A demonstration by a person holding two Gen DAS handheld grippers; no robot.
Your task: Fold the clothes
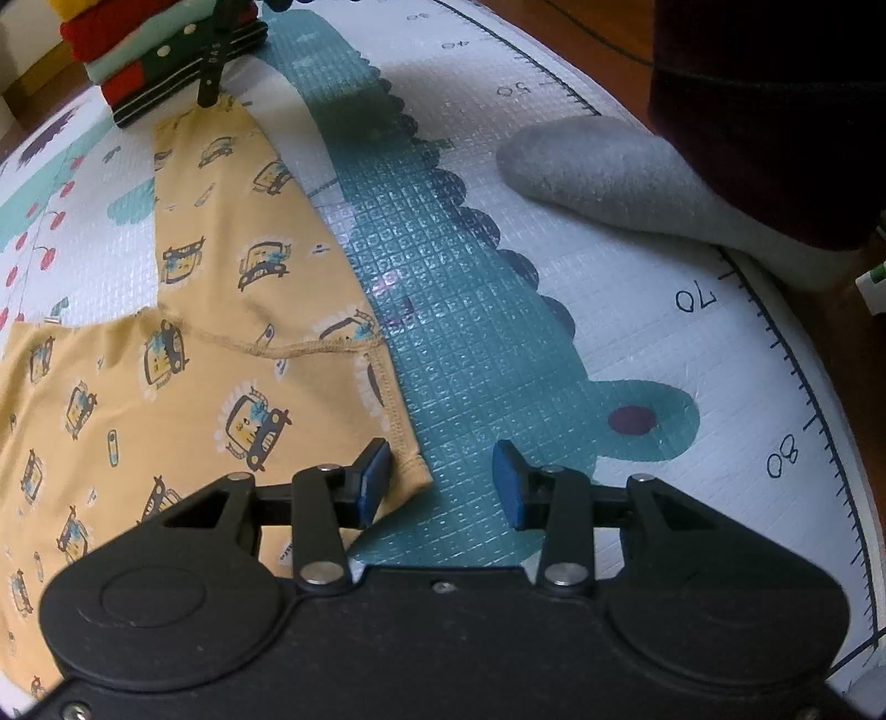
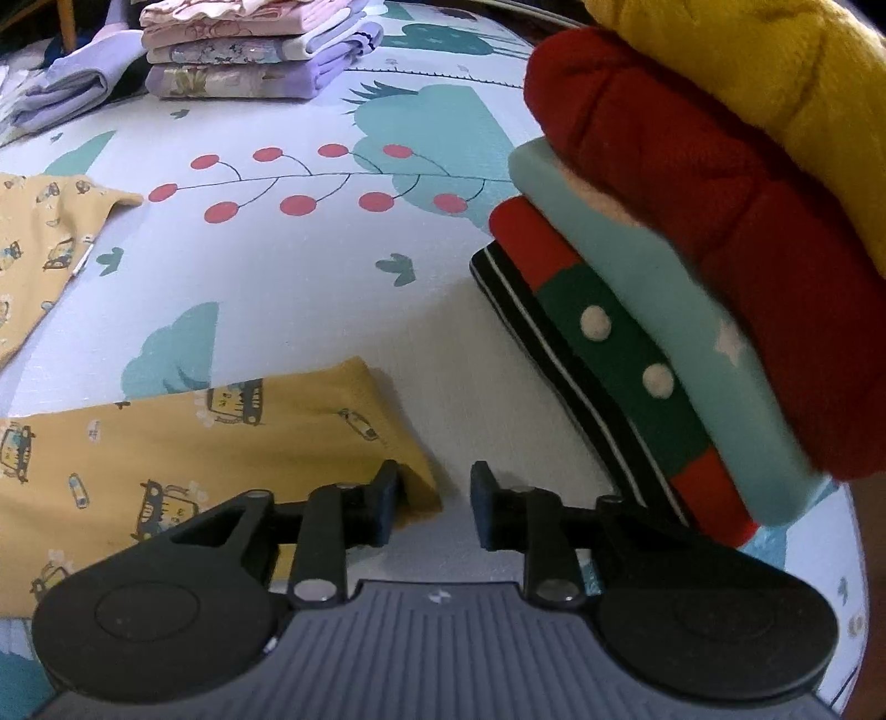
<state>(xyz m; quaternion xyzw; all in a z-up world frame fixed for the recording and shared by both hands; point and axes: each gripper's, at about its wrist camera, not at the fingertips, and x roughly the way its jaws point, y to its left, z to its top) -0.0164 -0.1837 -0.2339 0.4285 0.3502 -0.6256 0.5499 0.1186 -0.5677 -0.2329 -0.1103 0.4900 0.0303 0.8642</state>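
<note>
A yellow garment (image 1: 221, 266) printed with little cars lies flat on the play mat (image 1: 609, 343). My left gripper (image 1: 443, 479) is open low over one of its hemmed corners, which lies just inside the left pad (image 1: 374, 476); the pads do not press it. My right gripper (image 2: 434, 501) is open too, over another corner of the same yellow garment (image 2: 194, 443), with the cloth tip beside its left finger (image 2: 387, 498). In the left wrist view, the right gripper's dark finger (image 1: 210, 72) stands at the garment's far end.
A stack of folded clothes (image 2: 692, 249) in yellow, red, mint and green rises close on the right gripper's right, also seen as the stack (image 1: 166, 61). A second folded pile (image 2: 238, 50) sits far back. A person's grey-socked foot (image 1: 609, 171) rests on the mat.
</note>
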